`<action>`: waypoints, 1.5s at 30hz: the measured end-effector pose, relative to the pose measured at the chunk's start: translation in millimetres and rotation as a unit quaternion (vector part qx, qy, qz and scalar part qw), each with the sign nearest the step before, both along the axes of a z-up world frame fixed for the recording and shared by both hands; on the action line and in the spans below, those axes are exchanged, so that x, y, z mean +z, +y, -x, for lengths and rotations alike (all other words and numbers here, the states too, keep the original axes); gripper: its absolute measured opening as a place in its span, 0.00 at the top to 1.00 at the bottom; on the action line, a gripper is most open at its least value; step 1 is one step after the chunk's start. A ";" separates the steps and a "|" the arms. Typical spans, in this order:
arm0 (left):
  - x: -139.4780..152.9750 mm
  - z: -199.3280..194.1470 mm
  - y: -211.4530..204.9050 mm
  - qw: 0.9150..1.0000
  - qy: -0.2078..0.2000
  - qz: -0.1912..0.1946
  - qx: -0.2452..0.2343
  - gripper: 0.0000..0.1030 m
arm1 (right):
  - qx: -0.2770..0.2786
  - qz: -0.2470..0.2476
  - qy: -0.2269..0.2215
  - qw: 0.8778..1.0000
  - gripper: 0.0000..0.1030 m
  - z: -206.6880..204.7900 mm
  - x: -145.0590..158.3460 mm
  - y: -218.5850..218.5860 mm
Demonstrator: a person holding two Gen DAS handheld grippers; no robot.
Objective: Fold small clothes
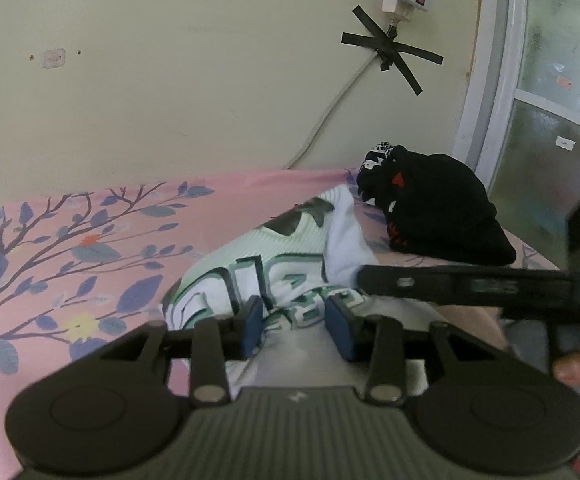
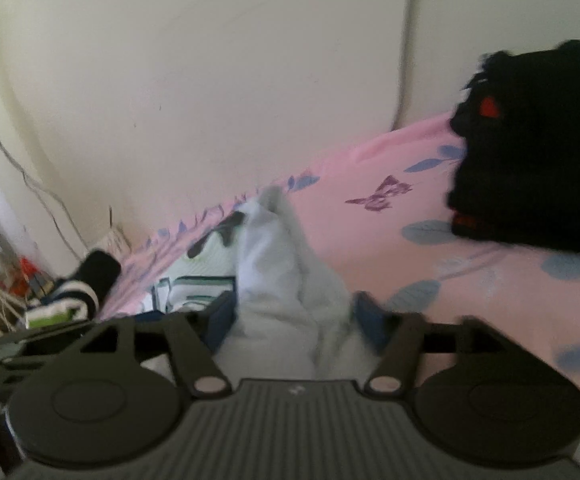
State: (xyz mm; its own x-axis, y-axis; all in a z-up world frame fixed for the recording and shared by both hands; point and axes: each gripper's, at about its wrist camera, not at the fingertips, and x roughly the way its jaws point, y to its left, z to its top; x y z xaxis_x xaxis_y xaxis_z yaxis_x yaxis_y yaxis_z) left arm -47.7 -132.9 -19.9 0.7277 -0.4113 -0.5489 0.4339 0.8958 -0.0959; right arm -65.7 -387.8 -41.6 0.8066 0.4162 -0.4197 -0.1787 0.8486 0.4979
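Note:
A white garment with green and black print [image 1: 274, 256] lies crumpled on the pink floral sheet [image 1: 90, 248]. My left gripper [image 1: 295, 328] is at its near edge, and its blue pads [image 1: 252, 326] press a bunched fold of the printed cloth between them. From the right, one black finger of the right gripper [image 1: 449, 284] reaches over the garment. In the blurred right wrist view, the right gripper [image 2: 295, 318] stands open, wide apart. A ridge of the white garment [image 2: 282, 280] rises between its fingers without being pinched.
A pile of black clothes with red marks [image 1: 441, 208] [image 2: 537, 152] sits on the sheet to the right. The cream wall [image 1: 210, 80] with a taped cable [image 1: 389, 46] runs behind the bed. A window frame [image 1: 489, 80] stands at right. A striped item [image 2: 86, 284] lies at the bed's left end.

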 end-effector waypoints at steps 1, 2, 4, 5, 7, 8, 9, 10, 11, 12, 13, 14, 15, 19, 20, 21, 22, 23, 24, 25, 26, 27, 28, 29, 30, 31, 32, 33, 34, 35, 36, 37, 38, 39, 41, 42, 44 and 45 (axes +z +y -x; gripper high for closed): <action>1.4 2.5 0.7 1.000 -0.001 -0.002 0.002 0.60 | -0.004 -0.006 -0.005 1.000 0.23 8.5 0.2 -4.7; 3.0 5.4 1.8 1.000 -0.001 -0.003 0.004 0.57 | -0.007 -0.012 -0.008 1.000 0.23 17.1 0.5 -8.7; 7.0 11.7 4.8 1.000 -0.001 -0.003 0.009 0.49 | -0.013 -0.018 -0.010 1.000 0.25 34.7 1.7 -15.7; 8.8 14.9 6.2 1.000 -0.001 -0.004 0.013 0.40 | -0.016 -0.018 -0.013 1.000 0.25 41.9 2.9 -17.7; 11.9 21.3 8.9 1.000 -0.007 -0.009 0.024 0.25 | -0.019 -0.014 -0.019 1.000 0.28 55.6 7.0 -20.1; 12.4 23.6 10.4 1.000 -0.007 -0.009 0.023 0.23 | -0.018 -0.010 -0.024 0.999 0.28 61.5 9.8 -20.2; 12.5 25.0 11.4 1.000 -0.005 -0.010 0.023 0.23 | -0.015 -0.007 -0.029 0.999 0.29 65.4 12.5 -19.3; 12.1 26.1 11.7 1.000 -0.003 -0.012 0.025 0.23 | -0.011 -0.004 -0.033 0.999 0.29 68.4 14.9 -18.1; 11.7 26.6 11.8 1.000 -0.002 -0.015 0.027 0.23 | -0.005 -0.001 -0.036 0.999 0.30 70.7 17.4 -15.9; 11.0 26.9 11.6 0.999 -0.002 -0.018 0.028 0.23 | 0.003 0.003 -0.038 0.999 0.31 72.3 19.0 -12.9; 9.9 27.0 11.4 0.999 -0.003 -0.022 0.030 0.22 | 0.010 0.006 -0.039 0.999 0.32 72.6 20.0 -10.2; 8.9 27.0 11.2 0.999 -0.003 -0.024 0.032 0.22 | 0.018 0.010 -0.039 0.999 0.33 72.3 19.9 -6.8; 8.2 26.9 10.7 0.999 -0.002 -0.026 0.033 0.21 | 0.023 0.018 -0.036 0.999 0.33 71.2 18.8 -2.8; 3.4 24.3 9.5 0.999 0.002 -0.034 0.031 0.18 | 0.012 0.082 0.009 0.997 0.39 60.7 2.5 10.5; 1.5 23.5 8.9 0.999 0.004 -0.036 0.031 0.17 | 0.009 0.083 0.012 0.996 0.43 59.5 -2.0 9.4; 0.0 23.3 8.8 0.999 0.002 -0.037 0.033 0.14 | 0.008 0.079 0.013 0.997 0.44 59.4 -1.9 6.8; -0.7 22.6 8.9 0.999 0.002 -0.038 0.034 0.13 | 0.007 0.086 0.014 0.996 0.45 59.0 -1.0 7.1; -1.1 21.4 8.9 0.999 0.004 -0.038 0.034 0.13 | 0.006 0.096 0.012 0.995 0.45 59.3 -0.9 8.7; -1.7 20.0 9.3 0.999 0.005 -0.037 0.033 0.12 | 0.005 0.103 0.011 0.995 0.45 59.5 -0.8 10.2; -2.5 18.9 9.2 0.999 0.006 -0.038 0.033 0.11 | 0.004 0.109 0.011 0.994 0.45 59.5 -0.6 11.5; -3.7 17.9 8.9 0.999 0.005 -0.040 0.034 0.10 | 0.003 0.113 0.010 0.994 0.45 59.7 -0.4 12.6; -5.3 16.9 8.5 0.999 0.004 -0.042 0.035 0.08 | 0.002 0.114 0.010 0.993 0.45 59.7 -0.3 12.8; -6.7 16.0 8.5 0.998 0.004 -0.041 0.036 0.07 | 0.001 0.112 0.010 0.994 0.45 59.8 -0.5 12.5; -7.8 15.0 9.2 0.999 0.005 -0.040 0.037 0.05 | 0.000 0.110 0.010 0.994 0.45 60.2 -0.6 11.8; -9.0 13.4 10.1 0.999 0.007 -0.038 0.037 0.04 | 0.000 0.108 0.010 0.994 0.45 60.6 -0.3 11.8; -9.8 12.3 10.8 0.999 0.008 -0.038 0.038 0.03 | -0.001 0.107 0.010 0.994 0.45 60.8 -0.2 11.9; -10.7 11.2 11.6 0.999 0.008 -0.038 0.037 0.01 | -0.002 0.107 0.010 0.994 0.45 61.5 -0.1 12.1; -11.7 10.1 12.4 0.999 0.007 -0.038 0.036 0.01 | -0.004 0.105 0.010 0.994 0.45 61.9 0.0 12.8; -12.9 9.1 12.6 0.999 0.006 -0.039 0.034 0.01 | -0.005 0.101 0.009 0.995 0.45 62.5 -0.3 11.9; -13.9 8.3 12.5 0.999 0.004 -0.040 0.032 0.00 | -0.008 0.094 0.009 0.995 0.46 63.0 -0.5 10.1; -15.2 7.2 12.4 0.999 0.003 -0.041 0.030 0.00 | -0.010 0.087 0.010 0.996 0.47 63.2 -0.7 7.8; -16.0 6.4 11.6 0.999 0.004 -0.040 0.030 0.00 | -0.012 0.081 0.011 0.997 0.49 63.5 -1.0 6.3; -16.5 5.5 11.4 0.999 0.005 -0.039 0.029 0.00 | -0.013 0.078 0.011 0.997 0.49 64.4 -1.0 6.3; -16.8 4.6 11.2 0.999 0.007 -0.038 0.028 0.00 | -0.010 0.079 0.010 0.997 0.49 65.0 -0.8 7.0; -17.2 3.9 10.9 0.999 0.009 -0.038 0.027 0.00 | 0.009 0.073 0.007 0.997 0.87 65.9 -1.1 9.3; -17.0 3.8 11.0 0.999 0.010 -0.038 0.028 0.00 | 0.012 0.077 0.001 0.997 0.88 67.7 0.0 10.8; -15.5 2.7 12.0 0.999 0.015 -0.039 0.027 0.00 | 0.010 0.087 -0.012 0.996 0.93 72.1 2.9 13.4; -14.1 2.4 12.2 0.999 0.018 -0.039 0.026 0.00 | 0.006 0.088 -0.017 0.996 0.95 74.3 4.3 13.4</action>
